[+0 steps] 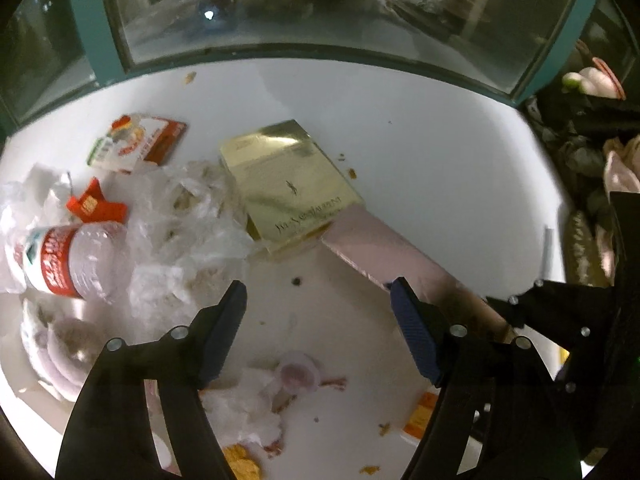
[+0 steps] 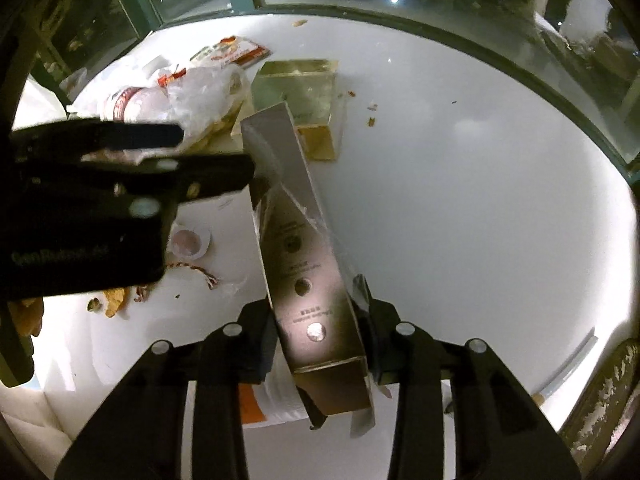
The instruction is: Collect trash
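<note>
The right gripper [image 2: 320, 344] clamps the near end of a long pink box [image 2: 298, 248], so its far end juts up over the white table [image 2: 480, 200], clear of the litter and ready to carry off. The left gripper [image 1: 320, 320] hangs wide and empty just left of that box, over crumbs. Further trash waits on the table: a gold box [image 1: 288, 188] in the middle, and a bottle [image 1: 72, 260] and plastic wrap [image 1: 188, 216] at left.

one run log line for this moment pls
task: collect trash | right tool: shut on long pink box | left tool: open above white table, holding nothing | gold box: on table
</note>
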`<state>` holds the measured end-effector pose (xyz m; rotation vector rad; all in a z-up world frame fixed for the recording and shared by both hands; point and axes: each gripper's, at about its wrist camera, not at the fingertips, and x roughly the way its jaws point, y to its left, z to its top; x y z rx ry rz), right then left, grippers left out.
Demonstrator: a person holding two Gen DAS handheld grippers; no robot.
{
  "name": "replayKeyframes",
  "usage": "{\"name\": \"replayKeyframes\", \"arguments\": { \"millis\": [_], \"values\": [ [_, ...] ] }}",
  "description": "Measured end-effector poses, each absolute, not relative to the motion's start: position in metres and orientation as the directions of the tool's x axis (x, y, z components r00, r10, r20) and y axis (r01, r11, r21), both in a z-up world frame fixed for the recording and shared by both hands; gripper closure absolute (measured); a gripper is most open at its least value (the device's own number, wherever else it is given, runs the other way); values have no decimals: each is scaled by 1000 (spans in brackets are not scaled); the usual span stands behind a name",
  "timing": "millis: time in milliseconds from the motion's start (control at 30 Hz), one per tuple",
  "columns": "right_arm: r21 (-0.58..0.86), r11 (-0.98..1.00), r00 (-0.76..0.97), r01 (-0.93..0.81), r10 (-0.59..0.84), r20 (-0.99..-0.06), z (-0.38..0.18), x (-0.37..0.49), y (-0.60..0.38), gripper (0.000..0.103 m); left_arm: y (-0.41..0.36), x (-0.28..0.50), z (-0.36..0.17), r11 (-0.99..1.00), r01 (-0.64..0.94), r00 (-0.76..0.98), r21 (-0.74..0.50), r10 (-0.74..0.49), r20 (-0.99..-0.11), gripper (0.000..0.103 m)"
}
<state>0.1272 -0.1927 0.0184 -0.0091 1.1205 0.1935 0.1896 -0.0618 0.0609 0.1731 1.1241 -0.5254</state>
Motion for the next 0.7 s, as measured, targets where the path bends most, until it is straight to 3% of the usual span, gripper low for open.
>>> {"name": "replayKeyframes", "arguments": {
  "millis": [267, 433, 533, 700],
  "values": [
    [39, 982, 467, -186, 123, -875, 30, 123, -188, 71, -68, 205, 74, 855, 428, 213, -293, -410, -887, 31],
    [28, 975, 492, -220, 136, -860, 36, 118, -180, 71, -85, 213, 84, 826, 505, 216, -250, -401, -890, 31],
    [-5, 968, 512, -250, 128, -849, 37, 118, -172, 71, -85, 224, 77, 836, 470, 165, -285, -400, -902, 32],
    [-29, 965, 517, -261, 115, -848, 35, 115, -171, 71, -77, 235, 66, 869, 371, 108, -328, -392, -914, 43]
  ]
}}
